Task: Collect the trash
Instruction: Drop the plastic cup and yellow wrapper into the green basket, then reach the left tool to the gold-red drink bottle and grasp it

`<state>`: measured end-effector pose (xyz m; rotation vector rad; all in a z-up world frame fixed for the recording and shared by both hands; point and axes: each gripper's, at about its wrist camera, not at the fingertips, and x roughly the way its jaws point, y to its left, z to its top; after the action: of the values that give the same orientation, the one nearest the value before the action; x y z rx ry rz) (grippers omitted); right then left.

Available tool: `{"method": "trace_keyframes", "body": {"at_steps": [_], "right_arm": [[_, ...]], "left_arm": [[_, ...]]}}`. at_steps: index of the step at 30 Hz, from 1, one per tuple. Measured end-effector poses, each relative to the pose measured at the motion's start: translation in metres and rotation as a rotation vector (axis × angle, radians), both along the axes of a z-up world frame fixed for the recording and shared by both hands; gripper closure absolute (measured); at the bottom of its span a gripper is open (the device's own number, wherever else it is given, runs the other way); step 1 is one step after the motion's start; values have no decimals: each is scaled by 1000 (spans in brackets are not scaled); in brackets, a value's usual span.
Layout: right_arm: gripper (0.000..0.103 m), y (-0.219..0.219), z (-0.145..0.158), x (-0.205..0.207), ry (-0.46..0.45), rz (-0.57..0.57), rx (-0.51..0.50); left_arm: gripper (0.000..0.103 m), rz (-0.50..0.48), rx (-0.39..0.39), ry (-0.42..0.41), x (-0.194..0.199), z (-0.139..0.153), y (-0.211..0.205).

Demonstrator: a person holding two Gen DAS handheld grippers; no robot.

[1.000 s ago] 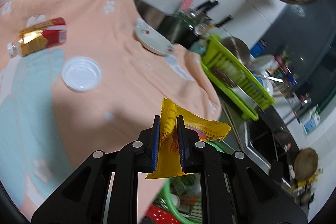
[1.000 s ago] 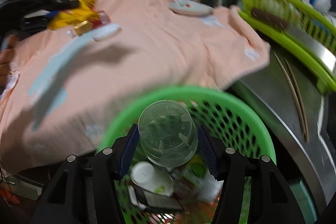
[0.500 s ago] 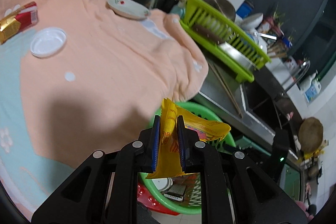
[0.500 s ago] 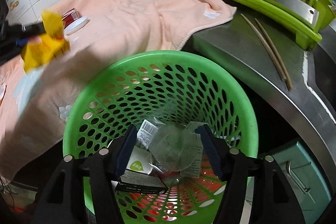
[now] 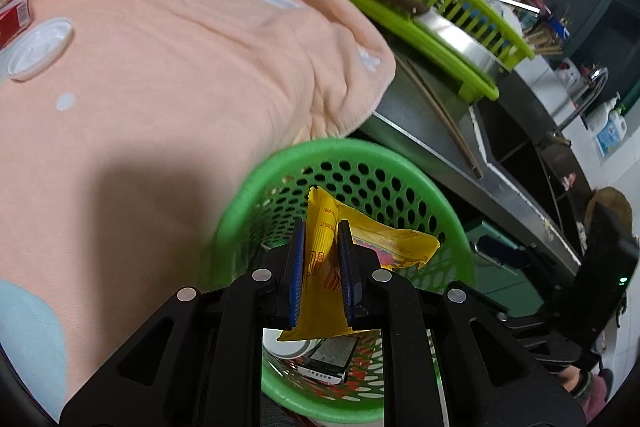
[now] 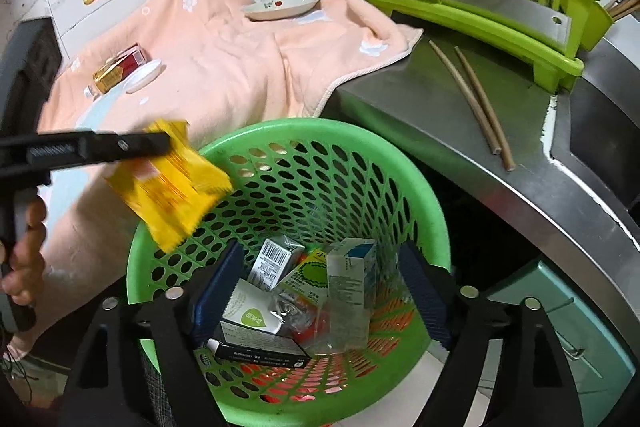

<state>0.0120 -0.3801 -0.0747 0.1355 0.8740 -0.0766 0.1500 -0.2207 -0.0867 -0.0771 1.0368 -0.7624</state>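
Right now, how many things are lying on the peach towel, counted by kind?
Saucer: 1
White plastic lid: 1
Red and gold pack: 1
Total on the towel: 3

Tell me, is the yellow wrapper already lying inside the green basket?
No, the yellow wrapper is clamped between the left gripper's jaws above the green basket.

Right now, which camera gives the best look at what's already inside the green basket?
The right wrist view: it looks straight down into the green basket, showing cartons and wrappers at the bottom. In the left wrist view, the left gripper and its yellow wrapper hide most of the contents.
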Motion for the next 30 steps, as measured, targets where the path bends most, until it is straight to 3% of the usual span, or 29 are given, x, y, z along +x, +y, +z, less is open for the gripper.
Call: {"method": "trace_keyframes", "body": {"at_steps": [9,17,20,25,30], "right_arm": [[18,0,6,-3,-19,6,2],[17,12,15,8,-30,46,-16],[15,19,21,16,-40,67,-16],[14,34,29,35,-52,109,-8],[14,57,34,57,-51,164,-12]], "left_arm": [[81,-21,-3,44,-2,-12,-9],[69,3,-24,28,4,0,11],[68,28,-23,-3,10,11,29],[57,97,-11,-74,30,33,70],[43,178,51,-165,58,53,117]]}}
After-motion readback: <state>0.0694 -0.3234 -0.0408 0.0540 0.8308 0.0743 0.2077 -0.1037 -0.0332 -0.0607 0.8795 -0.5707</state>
